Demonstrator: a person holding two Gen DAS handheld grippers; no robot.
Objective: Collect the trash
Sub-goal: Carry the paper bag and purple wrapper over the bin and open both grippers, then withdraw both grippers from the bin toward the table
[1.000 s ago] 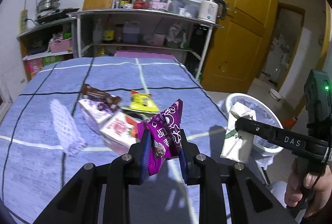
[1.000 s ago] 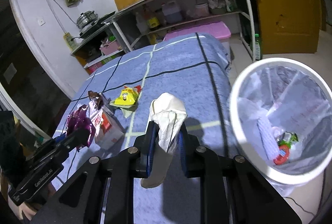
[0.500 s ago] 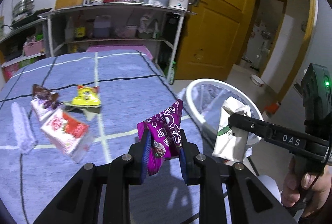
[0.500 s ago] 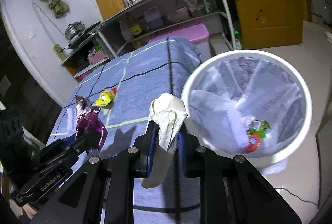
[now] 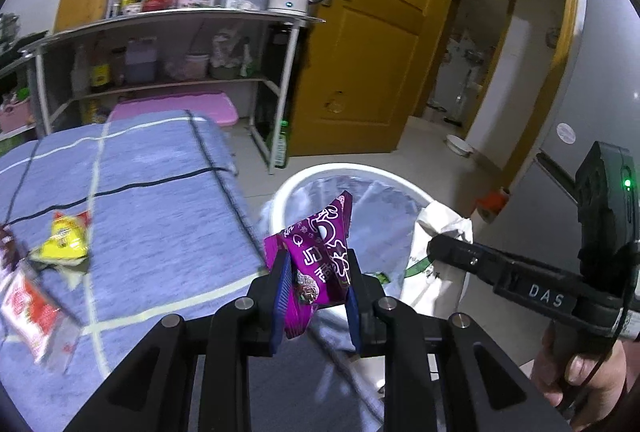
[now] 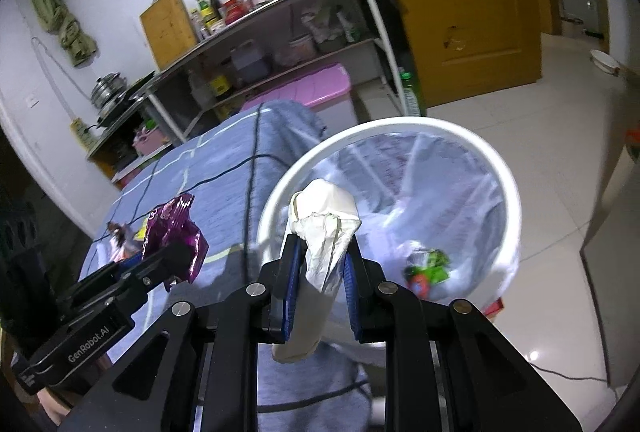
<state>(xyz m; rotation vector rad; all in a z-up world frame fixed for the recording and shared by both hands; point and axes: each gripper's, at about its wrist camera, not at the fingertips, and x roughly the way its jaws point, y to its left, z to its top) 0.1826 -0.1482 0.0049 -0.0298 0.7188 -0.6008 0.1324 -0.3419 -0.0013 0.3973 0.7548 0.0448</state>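
Both pieces are being carried to the bin [image 6: 508,192] beside the tabletop's [image 5: 160,224] right edge. The left gripper [image 5: 316,296] has its jaws clamped on a purple wrapper [image 5: 320,252]; the right gripper [image 6: 320,280] pinches a white carton [image 6: 324,232]. Next: open over the bin. Since a second ago, both have swung from above the tabletop to the rim.

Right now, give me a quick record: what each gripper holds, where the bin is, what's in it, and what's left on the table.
left gripper: jaws shut on purple wrapper
right gripper: jaws shut on white carton
bin: white, lined, on the floor by the table edge
bin contents: green and red packet
left on table: yellow packet, red-and-white packet
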